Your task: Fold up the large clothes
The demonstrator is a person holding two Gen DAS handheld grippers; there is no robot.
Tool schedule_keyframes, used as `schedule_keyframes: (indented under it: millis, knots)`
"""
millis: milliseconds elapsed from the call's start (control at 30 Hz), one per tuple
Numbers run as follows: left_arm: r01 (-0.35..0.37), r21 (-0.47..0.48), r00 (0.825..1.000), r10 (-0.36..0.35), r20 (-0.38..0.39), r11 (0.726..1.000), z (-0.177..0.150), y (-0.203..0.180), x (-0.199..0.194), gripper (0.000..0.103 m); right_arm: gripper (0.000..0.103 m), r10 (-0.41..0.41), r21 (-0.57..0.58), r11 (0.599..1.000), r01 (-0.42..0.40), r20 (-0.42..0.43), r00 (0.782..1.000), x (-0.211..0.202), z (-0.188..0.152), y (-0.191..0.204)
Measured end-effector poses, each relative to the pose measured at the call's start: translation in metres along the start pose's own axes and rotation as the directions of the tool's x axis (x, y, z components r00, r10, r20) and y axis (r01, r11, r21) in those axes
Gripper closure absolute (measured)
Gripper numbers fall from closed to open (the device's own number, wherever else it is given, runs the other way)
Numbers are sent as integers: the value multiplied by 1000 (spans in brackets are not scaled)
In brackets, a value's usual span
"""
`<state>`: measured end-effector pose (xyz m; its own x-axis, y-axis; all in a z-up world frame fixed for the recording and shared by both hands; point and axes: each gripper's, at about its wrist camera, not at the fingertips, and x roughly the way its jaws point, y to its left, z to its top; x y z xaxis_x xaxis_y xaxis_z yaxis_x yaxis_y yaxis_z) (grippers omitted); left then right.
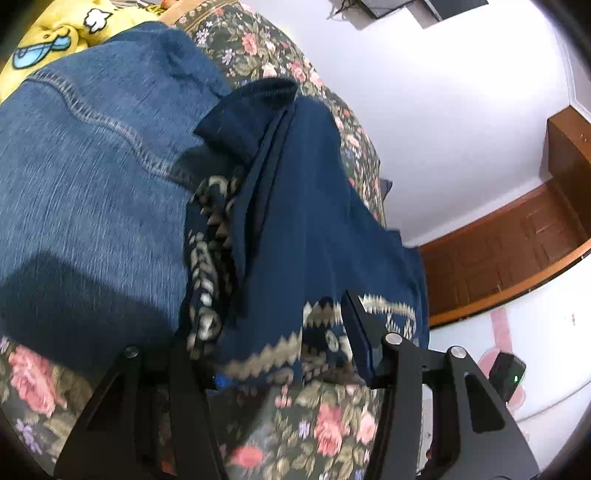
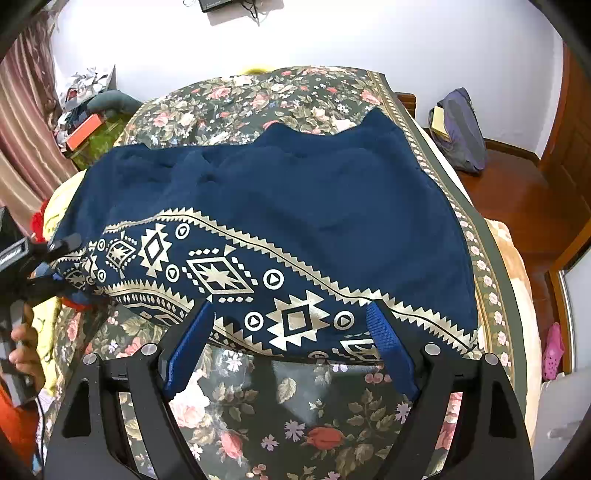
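Observation:
A navy garment (image 2: 295,206) with a gold geometric border lies spread on the floral bedspread (image 2: 280,417). My right gripper (image 2: 291,314) is open, its blue pads at the garment's near patterned hem, holding nothing. My left gripper (image 1: 273,332) is open around the bunched edge of the same navy garment (image 1: 310,221); cloth hides its left fingertip. In the right wrist view the left gripper (image 2: 62,258) is at the garment's left corner, which is gathered between its jaws.
A folded blue denim piece (image 1: 92,166) lies beside the navy garment, with a yellow printed cloth (image 1: 55,33) behind it. A wooden floor (image 2: 517,199) and a bag (image 2: 458,133) are right of the bed. Clutter (image 2: 85,110) lies at the back left.

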<state>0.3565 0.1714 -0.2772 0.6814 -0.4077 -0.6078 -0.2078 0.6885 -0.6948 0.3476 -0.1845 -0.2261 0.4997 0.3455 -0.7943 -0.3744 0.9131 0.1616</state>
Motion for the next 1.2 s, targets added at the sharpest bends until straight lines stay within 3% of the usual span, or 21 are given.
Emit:
schedule_keyframes:
  millis: [233, 267, 300, 367, 500, 633, 767, 867, 1033, 1167, 1200]
  knots:
    - [-35, -20, 994, 37, 104, 999, 17, 5, 9, 53, 21, 16, -11, 1000, -16, 18, 1000, 1, 16, 12]
    - [-44, -15, 993, 46, 112, 999, 18, 4, 11, 55, 21, 22, -15, 1000, -21, 23, 1000, 1, 18, 15]
    - [-49, -8, 992, 50, 114, 999, 21, 4, 12, 69, 21, 24, -21, 1000, -23, 27, 999, 1, 20, 19]
    - [-68, -21, 994, 70, 84, 997, 26, 7, 19, 83, 21, 24, -40, 999, -22, 36, 999, 2, 25, 27]
    - [-66, 10, 994, 65, 88, 998, 26, 0, 8, 91, 21, 6, -86, 996, -2, 50, 999, 4, 35, 42]
    - [-89, 111, 988, 74, 133, 990, 29, -23, -12, 92, 21, -2, -139, 990, 12, 74, 997, 4, 47, 59]
    - [-83, 122, 984, 62, 167, 989, 36, -31, -29, 93, 21, -3, -182, 983, 19, 84, 996, 10, 62, 76]
    - [-107, 160, 978, 75, 194, 981, 33, -41, -42, 93, 21, -2, -204, 979, 9, 31, 1000, 29, 65, 86]
    - [-172, 207, 978, 141, 155, 963, 28, -48, -33, 93, 20, 1, -202, 979, -15, -73, 997, 70, 49, 90]
    - [-200, 210, 975, 173, 141, 957, 23, -50, -26, 93, 15, 8, -207, 978, -18, -49, 999, 70, 37, 86]
    - [-206, 212, 974, 180, 137, 955, 22, -53, -26, 88, 15, 8, -210, 977, -19, -50, 999, 68, 36, 85]
